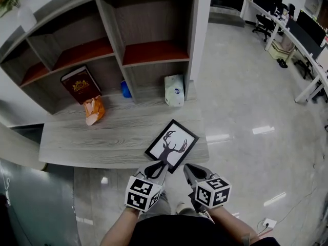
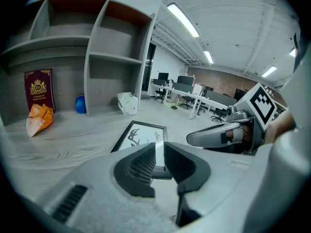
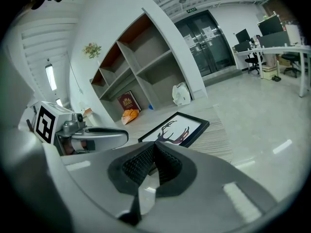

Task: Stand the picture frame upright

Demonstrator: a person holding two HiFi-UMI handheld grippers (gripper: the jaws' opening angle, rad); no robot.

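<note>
A black picture frame (image 1: 171, 144) with a deer silhouette lies flat at the near right corner of the grey wooden table (image 1: 102, 132), one corner jutting over the front edge. It also shows in the left gripper view (image 2: 141, 135) and the right gripper view (image 3: 175, 130). My left gripper (image 1: 159, 166) hovers at the frame's near corner; its jaws stand slightly apart (image 2: 159, 153), the frame's edge in line with the gap, pads not pressing. My right gripper (image 1: 188, 168) is just right of it, off the table edge, shut (image 3: 154, 152) with nothing between its pads.
A shelf unit (image 1: 118, 40) rises at the table's back. Under it stand a dark red book (image 1: 80, 84), an orange fox figure (image 1: 94, 110), a blue ball (image 1: 126, 89) and a white bag (image 1: 175, 90). Glossy floor lies to the right, with office desks (image 1: 302, 40) far off.
</note>
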